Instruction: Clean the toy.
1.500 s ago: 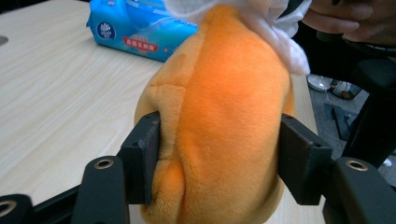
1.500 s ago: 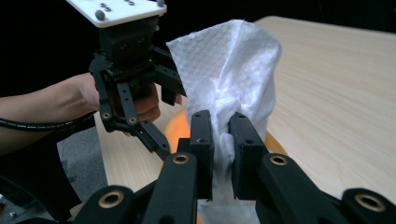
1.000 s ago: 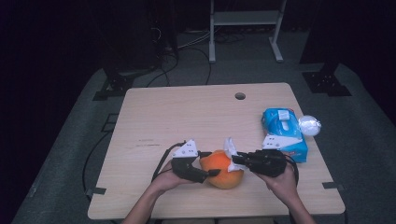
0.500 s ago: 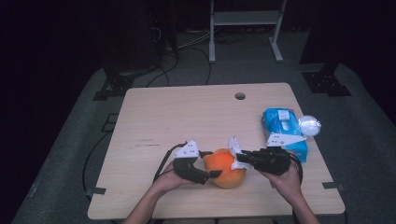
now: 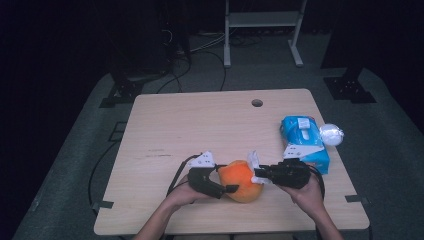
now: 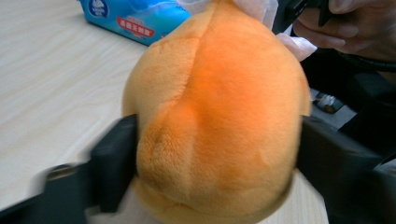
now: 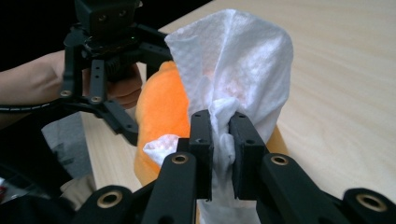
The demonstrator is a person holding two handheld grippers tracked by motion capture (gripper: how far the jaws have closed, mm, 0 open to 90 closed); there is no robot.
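Note:
An orange plush toy rests on the wooden table near the front edge. My left gripper comes in from the left and holds the plush by its sides; the jaws have just been closing and both pads press into the fur. My right gripper is shut on a bunched white tissue. In the right gripper view the tissue fans out above my right gripper and lies against the plush, on the side away from my left gripper.
A blue tissue pack lies at the right of the table, just behind my right hand. A crumpled white ball sits beside it at the table's right edge. A small round hole is near the back edge.
The right gripper and its tissue have shifted a little to the right along the plush. The left hand and the plush have stayed put.

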